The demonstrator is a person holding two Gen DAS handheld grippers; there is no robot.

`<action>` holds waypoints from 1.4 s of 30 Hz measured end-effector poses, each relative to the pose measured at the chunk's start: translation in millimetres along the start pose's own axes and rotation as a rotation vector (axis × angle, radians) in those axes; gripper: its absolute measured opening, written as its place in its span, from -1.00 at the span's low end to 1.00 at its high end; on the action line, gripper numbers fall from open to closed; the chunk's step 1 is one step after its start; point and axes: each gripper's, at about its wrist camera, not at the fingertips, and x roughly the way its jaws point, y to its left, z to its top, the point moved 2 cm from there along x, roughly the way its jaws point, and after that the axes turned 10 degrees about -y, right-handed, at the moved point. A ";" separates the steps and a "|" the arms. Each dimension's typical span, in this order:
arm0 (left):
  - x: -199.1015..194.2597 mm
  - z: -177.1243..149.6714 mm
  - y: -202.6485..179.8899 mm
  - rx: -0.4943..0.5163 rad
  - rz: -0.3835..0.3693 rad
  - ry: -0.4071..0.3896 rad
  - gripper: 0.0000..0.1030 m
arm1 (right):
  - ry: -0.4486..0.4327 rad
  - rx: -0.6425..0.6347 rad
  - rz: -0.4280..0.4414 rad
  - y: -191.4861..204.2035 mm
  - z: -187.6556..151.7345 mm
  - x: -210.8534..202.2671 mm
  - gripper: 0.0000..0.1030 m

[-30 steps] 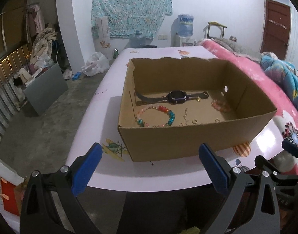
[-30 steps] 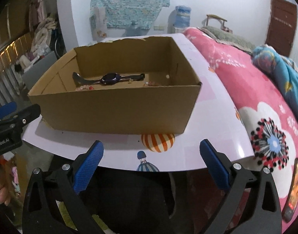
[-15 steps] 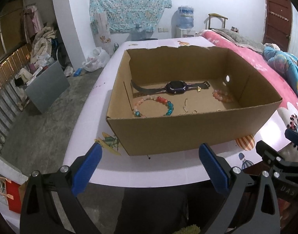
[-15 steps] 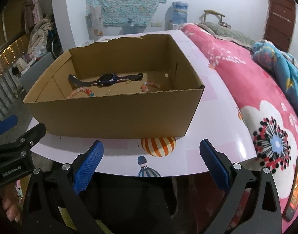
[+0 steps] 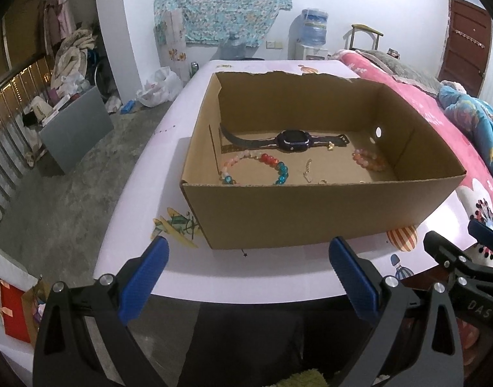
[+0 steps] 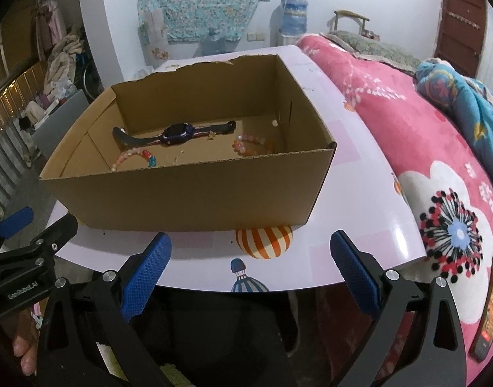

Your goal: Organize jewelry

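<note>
Both sets of jaws stand spread wide and hold nothing. The left gripper (image 5: 248, 266) and the right gripper (image 6: 249, 261) each have black plastic arms tipped with blue pads in a fine cross-hatch texture, likely for grip on small slippery pieces. Both hover side by side at the near edge of the desk (image 5: 143, 177), short of the box, as if lining up a reach.

Just beyond the jaws sits an open cardboard box (image 5: 310, 216), plain brown corrugated board with a ragged, torn far rim. Its walls keep the loose jewelry together. All of the jewelry lies on the box floor:

- A dark smartwatch (image 5: 293, 141) with a rounded square face, its rubbery strap stretched flat across the back.
- A bracelet of round glossy beads (image 5: 265, 167), pink, red and teal, in an open loop at the left.
- A smaller bracelet of peach and pink beads (image 5: 367, 160) near the right wall.
- A short, fine gold chain (image 5: 307, 171) between the bracelets, with tiny gold pieces nearby, too small to identify.

The desk is smooth, glossy pale pink, printed with hot-air balloons. A plush pink floral blanket (image 6: 439, 167) covers the bed to the right.
</note>
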 end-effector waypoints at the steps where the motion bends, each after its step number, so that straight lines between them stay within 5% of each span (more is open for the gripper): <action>1: 0.2 0.0 0.3 -0.003 0.000 0.001 0.90 | 0.001 0.000 -0.001 -0.4 0.4 0.5 0.84; 42: 4.7 -2.3 5.8 -0.024 0.000 0.022 0.89 | 0.022 -0.005 -0.002 4.9 -1.3 2.6 0.84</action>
